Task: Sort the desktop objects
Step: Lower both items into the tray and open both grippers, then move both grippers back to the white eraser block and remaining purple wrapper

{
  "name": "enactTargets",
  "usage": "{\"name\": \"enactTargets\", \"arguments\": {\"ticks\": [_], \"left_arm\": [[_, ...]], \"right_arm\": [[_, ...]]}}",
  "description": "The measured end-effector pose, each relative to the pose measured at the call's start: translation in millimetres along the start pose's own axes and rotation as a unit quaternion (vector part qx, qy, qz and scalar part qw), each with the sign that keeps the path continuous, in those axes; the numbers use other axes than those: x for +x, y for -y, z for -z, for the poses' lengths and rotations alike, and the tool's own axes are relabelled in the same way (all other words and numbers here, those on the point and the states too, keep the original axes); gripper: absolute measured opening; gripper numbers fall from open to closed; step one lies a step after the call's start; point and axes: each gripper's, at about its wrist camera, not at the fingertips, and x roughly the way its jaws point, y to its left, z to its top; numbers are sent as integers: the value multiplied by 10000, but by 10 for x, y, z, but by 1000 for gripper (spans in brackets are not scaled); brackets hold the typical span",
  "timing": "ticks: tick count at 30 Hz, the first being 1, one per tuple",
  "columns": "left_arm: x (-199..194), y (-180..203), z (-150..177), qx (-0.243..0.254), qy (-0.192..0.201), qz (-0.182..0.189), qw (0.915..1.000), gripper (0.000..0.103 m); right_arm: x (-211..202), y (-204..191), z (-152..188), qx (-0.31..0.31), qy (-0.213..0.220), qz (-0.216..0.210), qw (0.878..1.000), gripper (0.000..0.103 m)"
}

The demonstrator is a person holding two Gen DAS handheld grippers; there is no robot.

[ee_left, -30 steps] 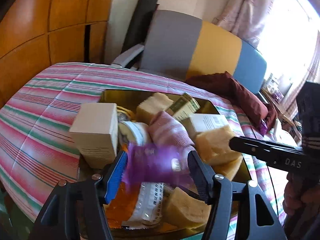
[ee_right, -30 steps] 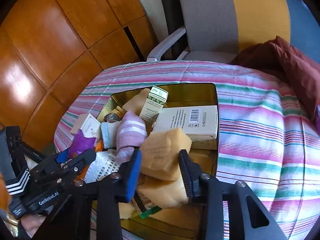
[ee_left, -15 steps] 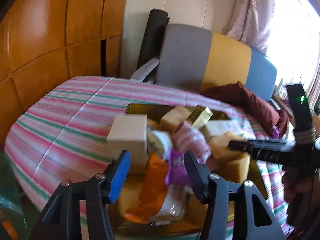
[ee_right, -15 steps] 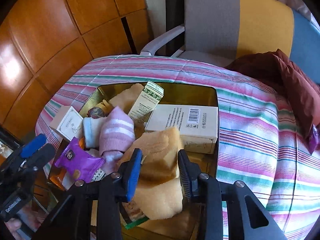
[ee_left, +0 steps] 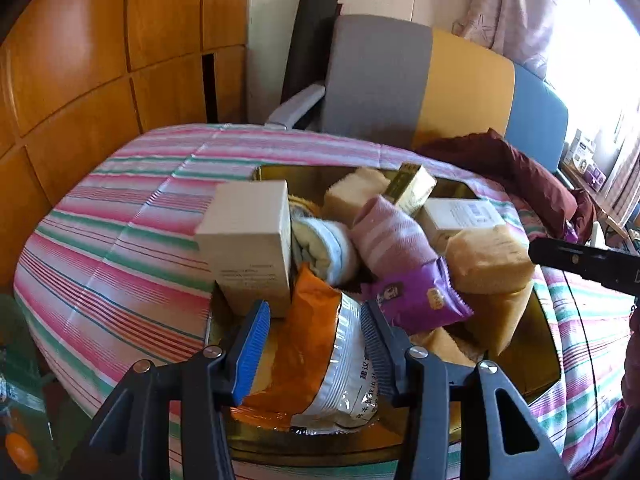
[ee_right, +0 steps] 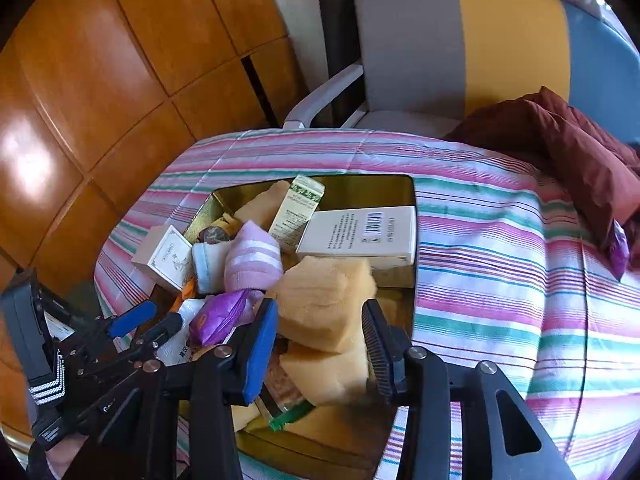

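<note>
Cloth (ee_left: 120,248): pink, green, white and red stripes. Tray (ee_right: 360,188): gold. Sock (ee_left: 392,236): lilac with white bands; beside it, left, a sock (ee_left: 324,248) in cream and pale blue. Near packet (ee_left: 316,344): orange and silver-white. Wrapper (ee_left: 420,300): purple. Sponges (ee_right: 324,300): tan-yellow. Left box (ee_left: 248,240): beige. Chair (ee_right: 460,44), far: grey, mustard, blue panels. Cushion (ee_right: 560,140), right: maroon.

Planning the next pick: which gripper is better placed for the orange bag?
Left. The left gripper, jaws just closing, has the orange bag between them; the right gripper, just opening, frames the sponge.
</note>
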Motion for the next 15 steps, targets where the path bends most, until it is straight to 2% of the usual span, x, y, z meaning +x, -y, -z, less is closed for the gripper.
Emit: {"name": "enactTargets", "arguments": {"ticks": [5, 9, 15], "left_arm": [[-168, 50, -83, 86, 174, -104, 9998, 49], [-347, 173, -169, 255, 405, -163, 9987, 51], [-499, 392, -253, 511, 559, -24, 9971, 52]], "right_arm": [[-84, 47, 23, 54, 50, 124, 9999, 47], [-170, 115, 32, 30, 73, 222, 9997, 53], [-318, 258, 59, -6, 100, 442, 9990, 58]]}}
